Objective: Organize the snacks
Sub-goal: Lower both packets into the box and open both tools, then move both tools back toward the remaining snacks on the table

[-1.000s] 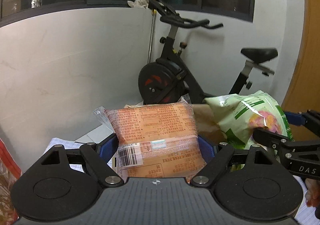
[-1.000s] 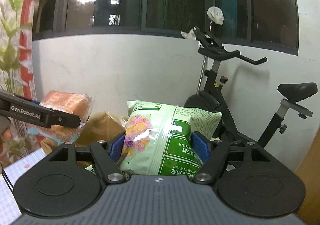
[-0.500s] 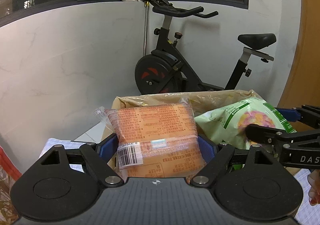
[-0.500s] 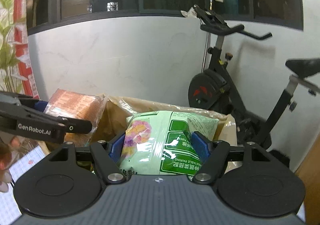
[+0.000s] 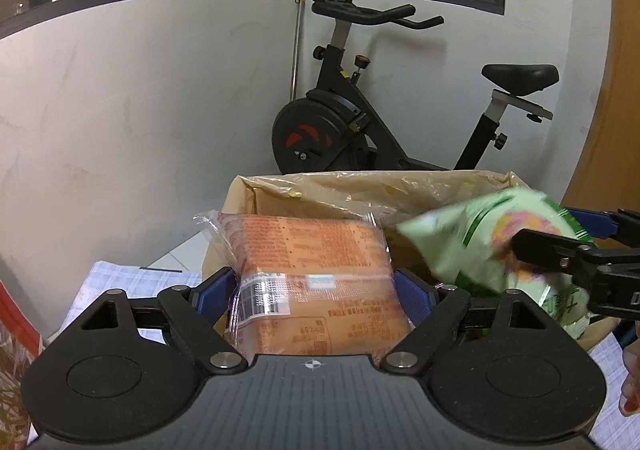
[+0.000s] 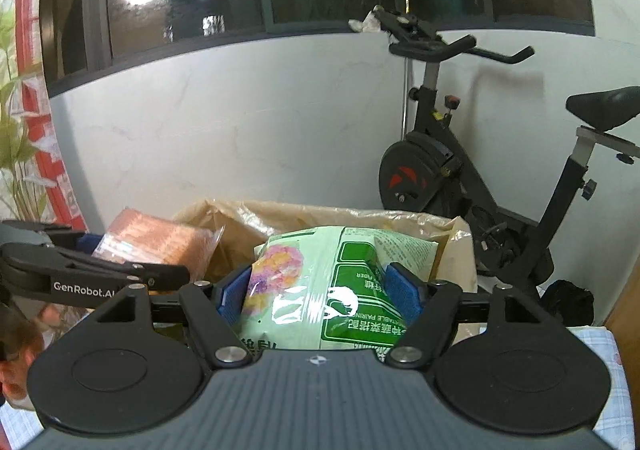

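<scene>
Both packets have sunk toward the brown bag since earlier; left gripper clamps the orange packet at its mouth. From the right wrist, right gripper, jaws just widening, seemingly grips the green packet over the bag; next, release both inside.

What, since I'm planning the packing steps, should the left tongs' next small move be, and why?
Probably ease the left tongs forward and down: their pads clamp the orange packet just over the near edge of the lined box, so letting go here might drop it on the rim.
</scene>
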### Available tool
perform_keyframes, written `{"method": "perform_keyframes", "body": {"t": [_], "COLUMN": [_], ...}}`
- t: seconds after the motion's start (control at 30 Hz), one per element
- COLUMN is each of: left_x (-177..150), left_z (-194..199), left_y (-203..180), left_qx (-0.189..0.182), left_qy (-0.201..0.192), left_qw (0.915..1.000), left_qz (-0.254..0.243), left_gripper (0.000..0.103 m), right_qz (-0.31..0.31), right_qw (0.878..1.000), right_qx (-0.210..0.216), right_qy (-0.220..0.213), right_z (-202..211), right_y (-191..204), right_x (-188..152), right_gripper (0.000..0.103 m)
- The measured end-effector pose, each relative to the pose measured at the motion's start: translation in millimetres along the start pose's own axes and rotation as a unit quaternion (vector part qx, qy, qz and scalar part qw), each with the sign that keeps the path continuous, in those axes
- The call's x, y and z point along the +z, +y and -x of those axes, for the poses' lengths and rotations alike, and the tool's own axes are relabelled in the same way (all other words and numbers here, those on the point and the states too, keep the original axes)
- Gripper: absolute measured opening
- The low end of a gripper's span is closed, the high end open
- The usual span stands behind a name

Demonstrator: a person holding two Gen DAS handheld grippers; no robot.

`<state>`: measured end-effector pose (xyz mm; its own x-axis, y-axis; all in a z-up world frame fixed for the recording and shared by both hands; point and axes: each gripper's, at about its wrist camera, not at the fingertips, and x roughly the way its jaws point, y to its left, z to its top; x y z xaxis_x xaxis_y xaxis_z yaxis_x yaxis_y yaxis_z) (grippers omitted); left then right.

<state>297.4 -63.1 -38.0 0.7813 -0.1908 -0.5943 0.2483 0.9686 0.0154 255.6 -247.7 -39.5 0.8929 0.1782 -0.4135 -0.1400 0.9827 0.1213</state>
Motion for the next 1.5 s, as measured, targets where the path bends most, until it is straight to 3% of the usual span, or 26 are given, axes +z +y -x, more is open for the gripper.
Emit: {"method": "perform_keyframes", "body": {"t": [0.37,0.7,1.0,1.23,1.37,1.5], "left_x": [0,-16,-74,-132,-165,-195], "left_z": [24,86,135,156,159,157], "left_y": [6,31,63,79,76,67], "left_qx": [0.0,-0.011,-0.019,0.008,0.018,0.013], "left_qy": [-0.025,-0.047,-0.022,-0.018,-0.014,-0.004], "left_qw": [0.9997,0.9986,0.9988,0.9981,0.9969,0.9954], "left_qz": [0.007,0.019,0.038,0.058,0.075,0.094], "left_gripper": [0.087,0.087,0.087,0.087,0.087,0.087], "right_qz": [-0.028,-0.036,-0.044,-0.026,-0.006,0.026], "right_qw": [1.0,0.999,0.997,0.997,0.994,0.986], "right_qx": [0.004,0.03,0.06,0.068,0.079,0.085], "right_qy": [-0.01,-0.015,0.005,0.038,0.077,0.142], "right_z": [15,54,97,115,122,126], "right_y": [-9,2,19,38,49,63], "right_x": [3,-1,-29,-69,-103,-145], "right_gripper": [0.077,0.077,0.077,0.077,0.077,0.077]}}
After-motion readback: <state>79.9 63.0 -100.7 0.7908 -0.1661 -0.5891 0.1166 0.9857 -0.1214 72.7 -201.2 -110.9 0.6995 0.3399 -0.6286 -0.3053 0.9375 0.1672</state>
